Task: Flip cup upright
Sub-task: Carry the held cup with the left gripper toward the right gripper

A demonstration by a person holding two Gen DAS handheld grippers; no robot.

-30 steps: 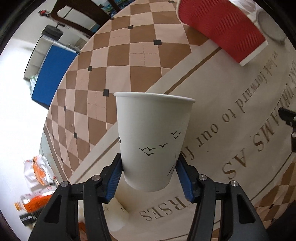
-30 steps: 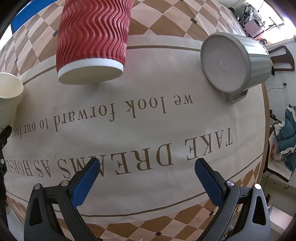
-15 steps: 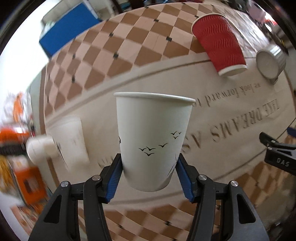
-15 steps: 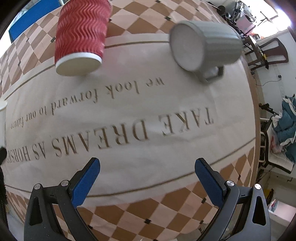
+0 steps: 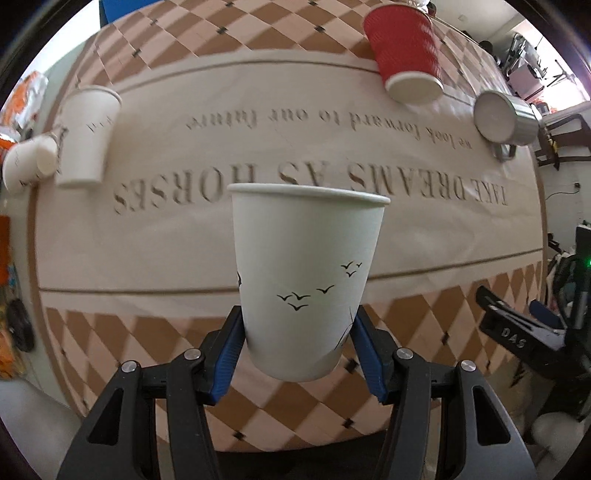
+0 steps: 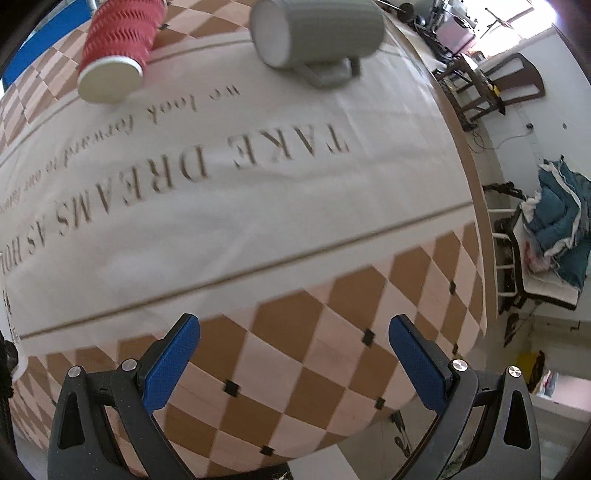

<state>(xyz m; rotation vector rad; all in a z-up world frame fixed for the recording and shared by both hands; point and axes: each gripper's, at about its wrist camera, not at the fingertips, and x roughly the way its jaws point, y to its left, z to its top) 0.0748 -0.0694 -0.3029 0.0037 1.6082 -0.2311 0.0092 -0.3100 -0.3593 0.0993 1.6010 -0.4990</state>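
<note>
Both grippers pulling back from table (image 5: 155, 236); two more white cups (image 5: 86, 136) coming into left view, red cup (image 6: 118, 48) and mug (image 6: 317, 33) shrinking away.

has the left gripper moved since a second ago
Yes. The left gripper, shut on the white bird cup, has pulled back from the table: the red cup looks smaller and farther, and the near checkered tablecloth edge now shows.
</note>
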